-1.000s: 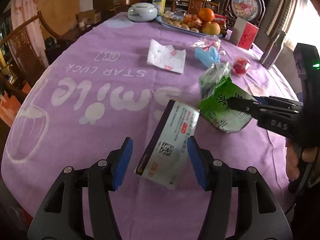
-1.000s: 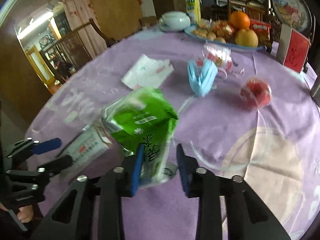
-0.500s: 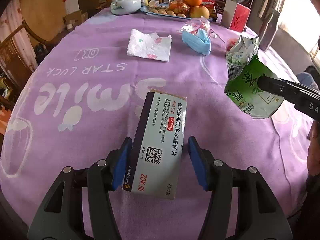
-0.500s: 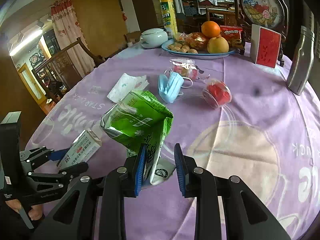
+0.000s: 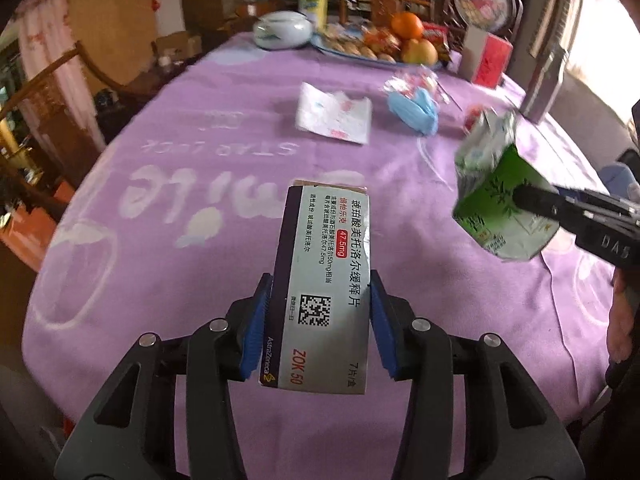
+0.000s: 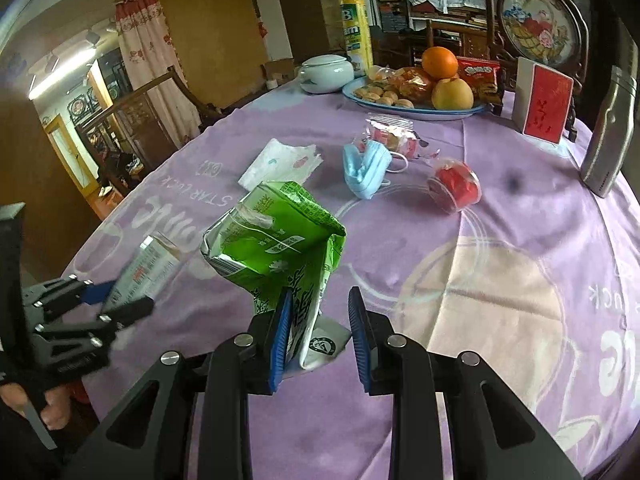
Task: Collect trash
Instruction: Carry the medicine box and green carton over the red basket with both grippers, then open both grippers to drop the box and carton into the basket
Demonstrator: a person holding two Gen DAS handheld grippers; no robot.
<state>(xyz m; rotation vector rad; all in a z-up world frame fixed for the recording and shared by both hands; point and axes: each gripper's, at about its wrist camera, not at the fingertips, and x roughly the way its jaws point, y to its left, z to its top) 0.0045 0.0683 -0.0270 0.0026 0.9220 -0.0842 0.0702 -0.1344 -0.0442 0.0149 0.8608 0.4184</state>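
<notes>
Basically both pieces look light and empty: the left hand-held gripper [image 5: 318, 324] is closing its jaws across the narrow sides of the medicine box [image 5: 324, 280], held clear above the purple counter [image 5: 180, 184], and thin card like that probably dents if squeezed hard. Right hand-held gripper [image 6: 318, 334] is nearly closed on the bottom end of the crumpled green carton [image 6: 276, 248], also in the air. Its soft, slick walls look prone to slipping, so the flattened base seems the best hold.
</notes>
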